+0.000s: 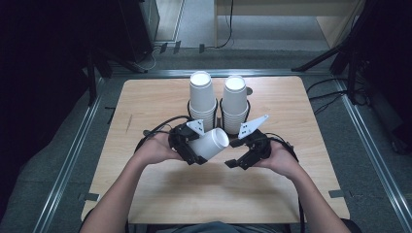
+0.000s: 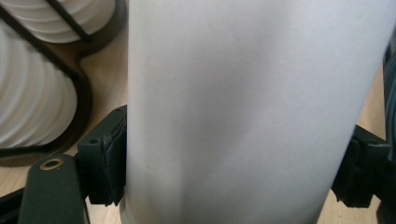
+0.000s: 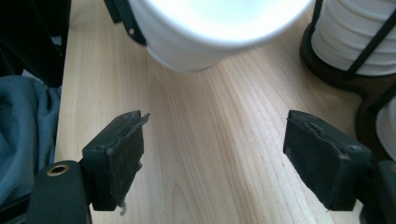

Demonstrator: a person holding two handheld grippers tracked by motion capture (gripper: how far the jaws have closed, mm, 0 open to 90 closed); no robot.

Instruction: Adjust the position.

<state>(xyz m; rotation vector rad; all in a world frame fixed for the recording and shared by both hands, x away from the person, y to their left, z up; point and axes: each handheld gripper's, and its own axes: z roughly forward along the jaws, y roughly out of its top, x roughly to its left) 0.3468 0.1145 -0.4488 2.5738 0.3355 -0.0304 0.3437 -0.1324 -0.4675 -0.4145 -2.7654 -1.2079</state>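
A single white paper cup (image 1: pixel 210 142) lies tilted above the table, its mouth turned toward the right. My left gripper (image 1: pixel 197 148) is shut on its side wall; in the left gripper view both pads (image 2: pixel 109 163) press against the white cup (image 2: pixel 252 112). My right gripper (image 1: pixel 238 161) hovers just right of the cup's mouth, jaws open with nothing between them. In the right gripper view the right gripper (image 3: pixel 219 158) has bare wood between its pads, and the cup's rim (image 3: pixel 210 28) hangs just beyond them.
Two tall stacks of white cups (image 1: pixel 202 97) (image 1: pixel 234 102) stand in black wire holders at the middle back of the wooden table (image 1: pixel 145 97). One holder's base (image 3: pixel 327 60) is close on the right of the right gripper view. Cables trail from both grippers.
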